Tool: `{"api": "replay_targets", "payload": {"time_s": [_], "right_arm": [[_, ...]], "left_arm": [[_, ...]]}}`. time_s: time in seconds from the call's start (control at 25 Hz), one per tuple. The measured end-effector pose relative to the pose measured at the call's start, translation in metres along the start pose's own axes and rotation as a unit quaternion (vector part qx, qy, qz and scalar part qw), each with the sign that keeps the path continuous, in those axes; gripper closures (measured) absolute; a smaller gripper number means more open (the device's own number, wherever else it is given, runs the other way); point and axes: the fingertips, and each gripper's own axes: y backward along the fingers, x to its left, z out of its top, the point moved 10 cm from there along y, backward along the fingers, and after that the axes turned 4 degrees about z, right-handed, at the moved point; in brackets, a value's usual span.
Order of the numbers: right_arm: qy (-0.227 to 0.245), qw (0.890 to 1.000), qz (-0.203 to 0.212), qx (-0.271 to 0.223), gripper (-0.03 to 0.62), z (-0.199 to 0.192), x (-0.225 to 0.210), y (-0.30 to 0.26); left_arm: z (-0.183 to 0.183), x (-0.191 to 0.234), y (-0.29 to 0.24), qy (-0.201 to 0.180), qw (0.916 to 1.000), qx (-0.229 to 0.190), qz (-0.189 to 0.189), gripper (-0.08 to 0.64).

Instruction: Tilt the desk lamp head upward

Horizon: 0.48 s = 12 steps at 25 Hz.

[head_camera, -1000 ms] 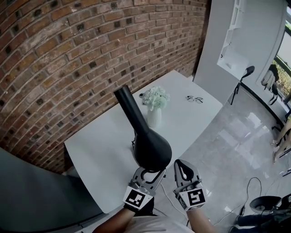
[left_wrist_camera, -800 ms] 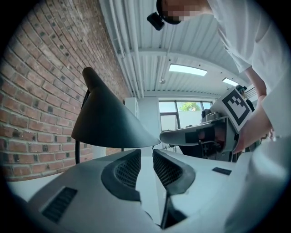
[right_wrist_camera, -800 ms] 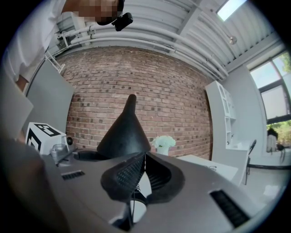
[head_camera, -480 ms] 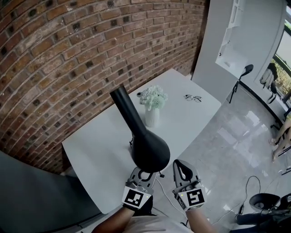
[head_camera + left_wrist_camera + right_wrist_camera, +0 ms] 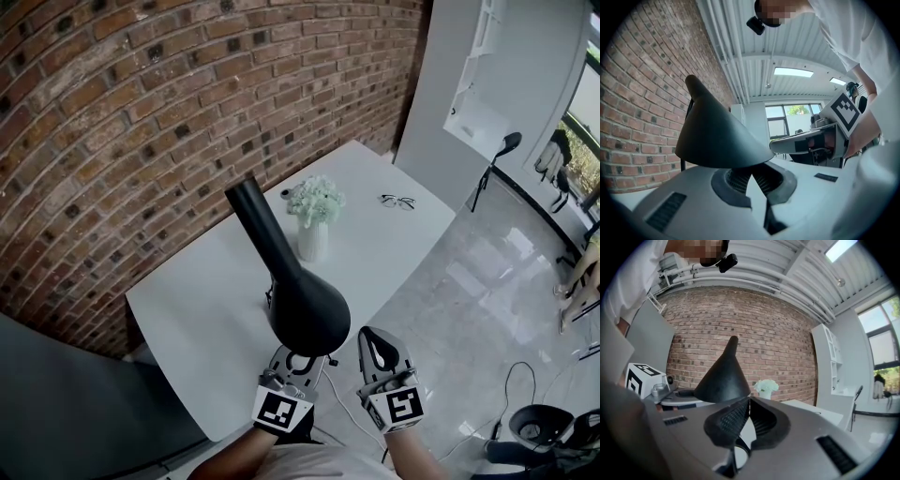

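Closest to the person, both arms reach out low, each holding a tool with a square-marked cube at its back end. The left hand-held gripper [image 5: 298, 356] points up and forward with its tips tucked right under the near rim of the lamp head [image 5: 305, 309]. In the left gripper view, the left hand-held gripper [image 5: 752, 172] has its ribbed pads [image 5: 736, 178] clenched, meeting at a point just below the dark rim of the lamp head [image 5: 717, 136]; whether they touch or nip that rim cannot be told. The right hand-held gripper [image 5: 377, 342] sits just beside it, to the right of the shade and apart from it. In its own view the right hand-held gripper [image 5: 747, 401] is also clenched, pads pressed together on nothing, with the lamp head [image 5: 723, 376] a little to the left beyond them. The lamp head is a black cone standing over the near edge of the white counter [image 5: 206, 300], its wide mouth facing down toward the person and its narrow end slanting up and away to the left. Farther along the counter stands a white vase [image 5: 314, 242] of pale flowers [image 5: 316, 199], and beyond it, near the far corner, lies a pair of glasses [image 5: 398, 201]. A brick wall [image 5: 141, 112] runs behind the counter, and glossy floor [image 5: 469, 309] lies to the right.
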Motion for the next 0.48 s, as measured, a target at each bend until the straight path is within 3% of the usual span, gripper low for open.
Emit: {"api": "replay_targets", "payload": {"time_s": [0.48], "right_arm": [[0.007,1.0,0.002,0.003,0.575,0.0037,0.002,-0.0016]], "left_arm": [[0.0051,-0.0013,-0.0003,-0.007,1.0,-0.005,-0.001,0.554]]}}
